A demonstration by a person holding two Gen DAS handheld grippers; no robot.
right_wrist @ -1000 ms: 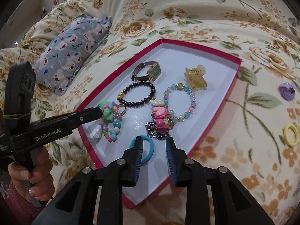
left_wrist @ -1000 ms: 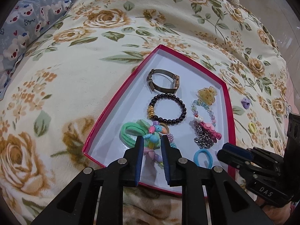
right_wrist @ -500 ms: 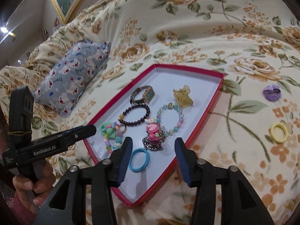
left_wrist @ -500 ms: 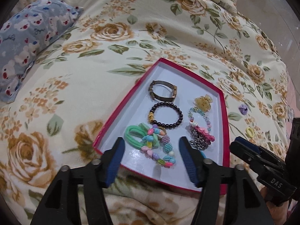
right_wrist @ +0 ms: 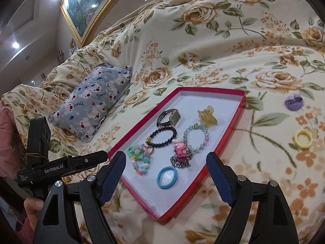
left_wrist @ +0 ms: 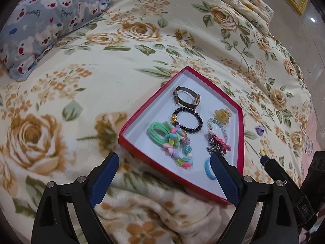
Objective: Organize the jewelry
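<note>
Mostly done, it seems: the red box point(right_wrist: 223, 142) holds the watch point(right_wrist: 169, 118), black bead bracelet point(right_wrist: 162, 137), blue ring point(right_wrist: 167, 177) and other pieces. Outside, at its three o'clock, lie a yellow ring point(right_wrist: 303, 139) and what may be a purple clip point(right_wrist: 294, 101). Left gripper point(left_wrist: 164, 178) and right gripper point(right_wrist: 166, 178) both gape wide, holding nothing.

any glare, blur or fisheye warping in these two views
Left wrist view: strong fisheye bend, black corners, the red box skewed; the blanket beside the left tongs is soft, a small ceiling glint upper right. Right wrist view: bright lamp flares upper left, reflections on the framed painting, yellow ring slightly smeared.
</note>
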